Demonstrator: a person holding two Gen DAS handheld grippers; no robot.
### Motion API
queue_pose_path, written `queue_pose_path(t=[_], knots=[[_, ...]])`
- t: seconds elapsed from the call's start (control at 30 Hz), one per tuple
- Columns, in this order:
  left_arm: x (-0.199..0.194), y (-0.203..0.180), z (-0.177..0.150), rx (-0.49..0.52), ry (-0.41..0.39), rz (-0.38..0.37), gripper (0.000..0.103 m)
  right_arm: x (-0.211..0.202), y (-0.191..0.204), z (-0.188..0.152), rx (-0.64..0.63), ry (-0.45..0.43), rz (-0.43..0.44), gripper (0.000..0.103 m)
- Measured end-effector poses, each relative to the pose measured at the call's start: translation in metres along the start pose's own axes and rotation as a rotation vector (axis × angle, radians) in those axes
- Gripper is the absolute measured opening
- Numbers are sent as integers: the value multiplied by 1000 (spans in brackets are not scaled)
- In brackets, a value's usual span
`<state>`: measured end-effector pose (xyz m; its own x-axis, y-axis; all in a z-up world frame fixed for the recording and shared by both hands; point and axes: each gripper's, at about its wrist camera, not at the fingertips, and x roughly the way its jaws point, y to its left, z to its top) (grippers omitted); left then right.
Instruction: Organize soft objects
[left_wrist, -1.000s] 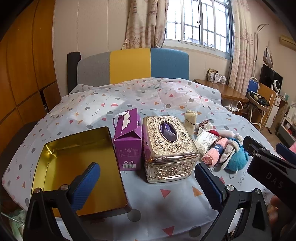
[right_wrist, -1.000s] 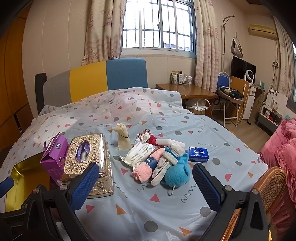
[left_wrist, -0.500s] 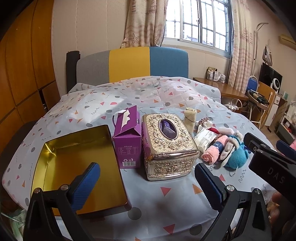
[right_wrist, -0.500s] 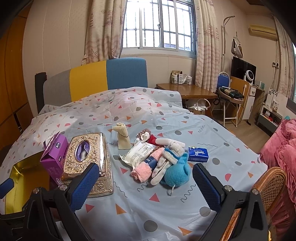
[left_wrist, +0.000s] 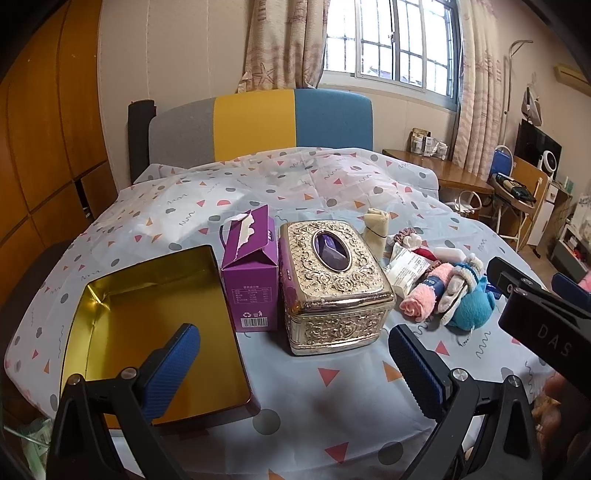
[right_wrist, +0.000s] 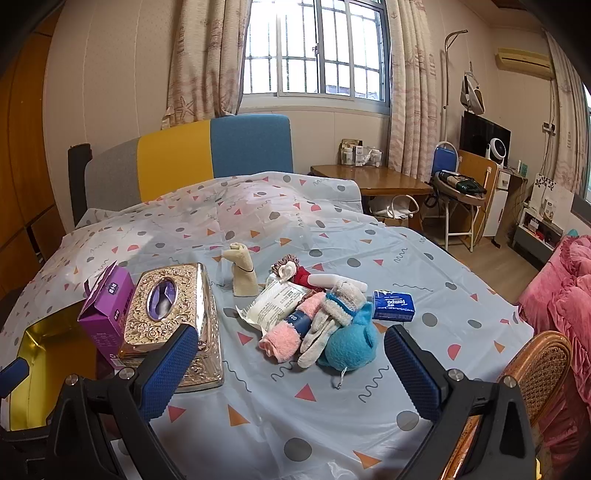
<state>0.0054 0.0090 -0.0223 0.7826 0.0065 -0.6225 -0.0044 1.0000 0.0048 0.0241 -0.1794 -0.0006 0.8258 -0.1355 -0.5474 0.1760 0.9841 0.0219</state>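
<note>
A heap of soft things lies on the patterned tablecloth: a rolled pink towel (right_wrist: 282, 338), a grey knit glove (right_wrist: 330, 323), a blue plush piece (right_wrist: 351, 345), a white wipes pack (right_wrist: 275, 304), a cream rolled cloth (right_wrist: 242, 275) and a scrunchie (right_wrist: 286, 266). The same pink towel (left_wrist: 421, 295) and blue plush (left_wrist: 472, 308) show in the left wrist view, right of an ornate gold tissue box (left_wrist: 332, 280). An open gold tin tray (left_wrist: 122, 291) sits at the left. My left gripper (left_wrist: 295, 365) hovers open before the box. My right gripper (right_wrist: 290, 363) hangs open just short of the heap, empty.
A purple tissue carton (left_wrist: 251, 275) stands between tray and gold box. A blue Tempo tissue pack (right_wrist: 393, 305) lies right of the heap. A rattan chair (right_wrist: 532, 373) stands at the table's right edge, and a wooden desk (right_wrist: 376, 182) behind.
Both views have shifted only slightly; the left gripper has eased back a little and the objects sit a touch higher in frame. Nothing was grasped or moved.
</note>
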Motion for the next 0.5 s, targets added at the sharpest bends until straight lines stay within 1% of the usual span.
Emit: queue_pose_path(t=[0.4, 0.5], knots=[[1, -4, 0, 14, 9, -9, 103, 2, -8, 1, 17, -1, -8, 103], [2, -6, 1, 19, 14, -23, 103, 3, -11, 2, 21, -2, -11, 103]])
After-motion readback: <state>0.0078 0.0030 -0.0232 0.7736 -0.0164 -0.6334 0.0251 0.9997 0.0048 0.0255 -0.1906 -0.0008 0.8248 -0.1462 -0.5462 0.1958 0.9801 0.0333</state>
